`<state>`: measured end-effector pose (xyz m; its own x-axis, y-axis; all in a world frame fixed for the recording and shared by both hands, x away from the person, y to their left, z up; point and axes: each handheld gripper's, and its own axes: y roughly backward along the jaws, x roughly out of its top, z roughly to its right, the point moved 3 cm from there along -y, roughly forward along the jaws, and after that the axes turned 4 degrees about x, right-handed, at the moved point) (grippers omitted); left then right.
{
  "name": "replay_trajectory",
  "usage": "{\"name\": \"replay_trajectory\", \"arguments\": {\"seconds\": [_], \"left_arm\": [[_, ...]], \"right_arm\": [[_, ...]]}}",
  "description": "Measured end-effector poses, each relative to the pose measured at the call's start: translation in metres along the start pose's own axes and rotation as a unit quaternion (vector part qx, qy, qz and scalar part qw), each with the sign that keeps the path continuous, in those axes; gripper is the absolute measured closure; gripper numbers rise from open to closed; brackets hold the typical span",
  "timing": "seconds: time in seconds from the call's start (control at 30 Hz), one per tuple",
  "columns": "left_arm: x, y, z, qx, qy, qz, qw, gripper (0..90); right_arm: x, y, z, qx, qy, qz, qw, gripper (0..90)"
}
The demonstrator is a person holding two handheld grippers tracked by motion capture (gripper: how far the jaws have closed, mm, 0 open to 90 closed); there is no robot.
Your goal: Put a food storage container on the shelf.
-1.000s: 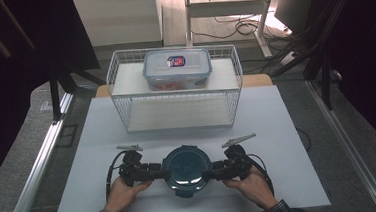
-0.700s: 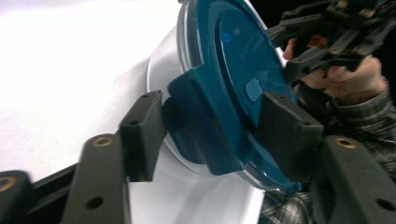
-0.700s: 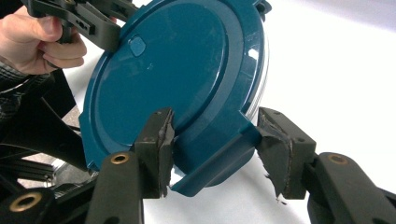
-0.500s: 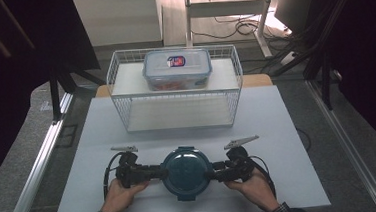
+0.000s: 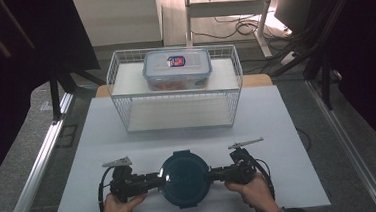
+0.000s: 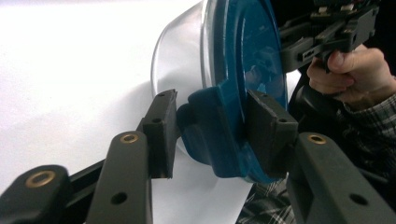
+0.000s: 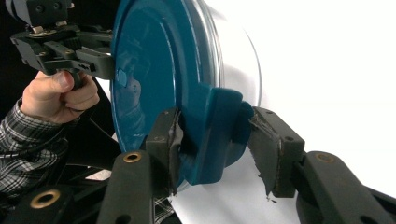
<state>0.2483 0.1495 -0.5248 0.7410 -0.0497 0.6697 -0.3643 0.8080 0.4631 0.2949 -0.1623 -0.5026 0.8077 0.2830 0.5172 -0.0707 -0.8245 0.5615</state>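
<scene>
The left gripper [image 5: 153, 179] has its jaws set around the left latch tab [image 6: 210, 133] of the round container [image 5: 185, 178]. One pad [image 6: 268, 126] presses on the blue lid face; the other sits just beside the tab's outer fold, and contact there cannot be confirmed. These jaws have just been closing with the tab between them.

The right gripper [image 5: 220, 174] straddles the right latch tab [image 7: 215, 135]. Its lid-side pad [image 7: 166, 137] touches the tab; the outer pad stands slightly apart from it. These jaws have likewise just been closing around the tab.

The round container, a clear bowl under a blue lid, lies on the white table [image 5: 288, 129] at the near edge, between the two grippers.

Count: two grippers, two hands, one round container with two tabs engaged, one wire basket [image 5: 175, 89], one rectangular lidded box [image 5: 177, 69] on top of the basket.

Against the earlier high views, both grippers have come inward to the container's sides, the left one more than the right. The container has kept its place, and the basket and box are unchanged.
</scene>
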Motion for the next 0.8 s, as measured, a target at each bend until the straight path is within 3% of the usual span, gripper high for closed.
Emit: {"name": "replay_trajectory", "arguments": {"seconds": [0.13, 0.3, 0.8], "left_arm": [[0.002, 0.001, 0.003, 0.007, 0.011, 0.013, 0.9998, 57.6], [0.010, -0.001, -0.001, 0.005, 0.018, 0.017, 0.9997, 58.0], [0.048, 0.013, 0.004, 0.021, -0.011, 0.044, 0.9988, 57.8]], "right_arm": [[-0.003, 0.002, -0.001, -0.005, -0.002, 0.010, 0.9999, 55.4], [0.002, 0.004, -0.007, -0.030, 0.041, 0.023, 0.9984, 55.4], [0.039, 0.014, -0.017, -0.031, 0.085, 0.051, 0.9946, 55.5]]}}
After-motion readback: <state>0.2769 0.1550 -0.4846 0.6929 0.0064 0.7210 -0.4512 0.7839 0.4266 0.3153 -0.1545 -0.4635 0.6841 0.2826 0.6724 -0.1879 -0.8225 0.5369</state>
